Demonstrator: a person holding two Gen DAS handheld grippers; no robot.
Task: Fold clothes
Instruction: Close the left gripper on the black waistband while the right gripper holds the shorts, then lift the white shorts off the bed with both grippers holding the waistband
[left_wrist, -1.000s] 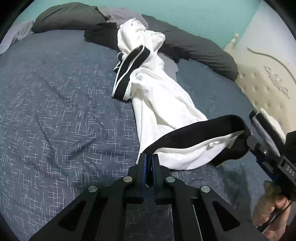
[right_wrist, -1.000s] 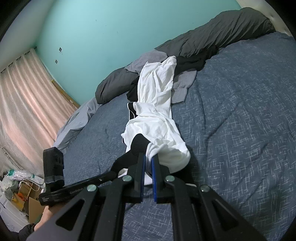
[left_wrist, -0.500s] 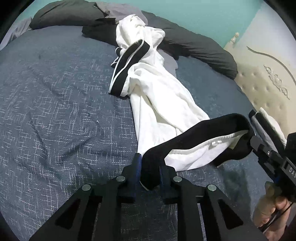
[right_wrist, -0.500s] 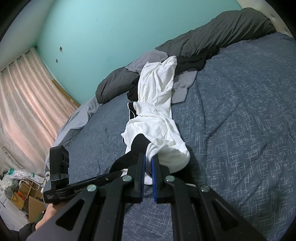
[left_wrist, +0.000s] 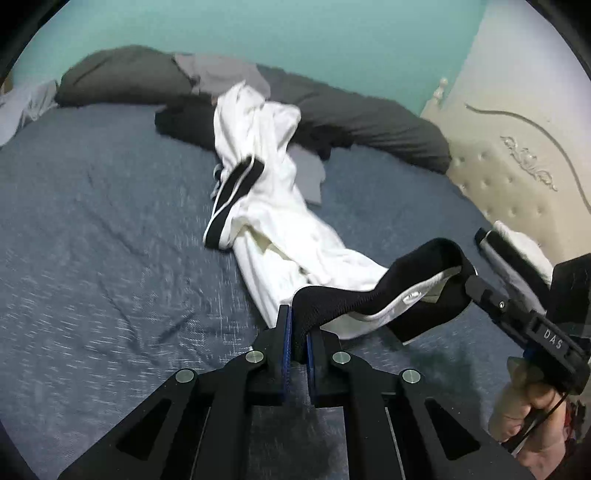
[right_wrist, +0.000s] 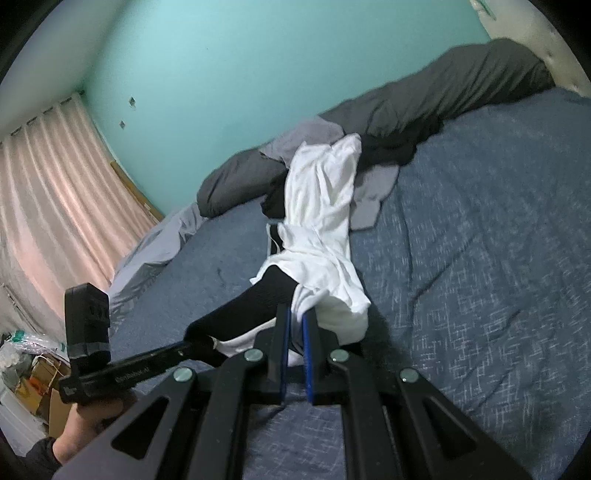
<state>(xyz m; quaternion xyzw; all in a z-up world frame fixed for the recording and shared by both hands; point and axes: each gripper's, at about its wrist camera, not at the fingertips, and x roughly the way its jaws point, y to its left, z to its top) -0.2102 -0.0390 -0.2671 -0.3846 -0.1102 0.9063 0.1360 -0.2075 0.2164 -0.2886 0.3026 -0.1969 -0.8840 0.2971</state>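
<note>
A white garment (left_wrist: 291, 229) with a black waistband (left_wrist: 369, 295) and black-striped trim (left_wrist: 236, 192) lies stretched along the blue bed (left_wrist: 92, 258). My left gripper (left_wrist: 298, 325) is shut on one end of the waistband. My right gripper (right_wrist: 295, 321) is shut on the other end, where white cloth (right_wrist: 325, 229) bunches. The waistband hangs raised between them. The right gripper also shows in the left wrist view (left_wrist: 469, 277), and the left gripper shows in the right wrist view (right_wrist: 192, 343).
Dark grey pillows (left_wrist: 369, 122) and grey and black clothes (left_wrist: 221, 74) lie along the far edge of the bed. A cream tufted headboard (left_wrist: 517, 173) stands at the right. Pink curtains (right_wrist: 44, 206) and clutter (right_wrist: 29, 354) are off the bed's left side.
Both grippers have lifted and pulled the waistband toward me. The garment has dragged a little along the bed. The left jaws briefly loosened on the band, then closed tighter again.
</note>
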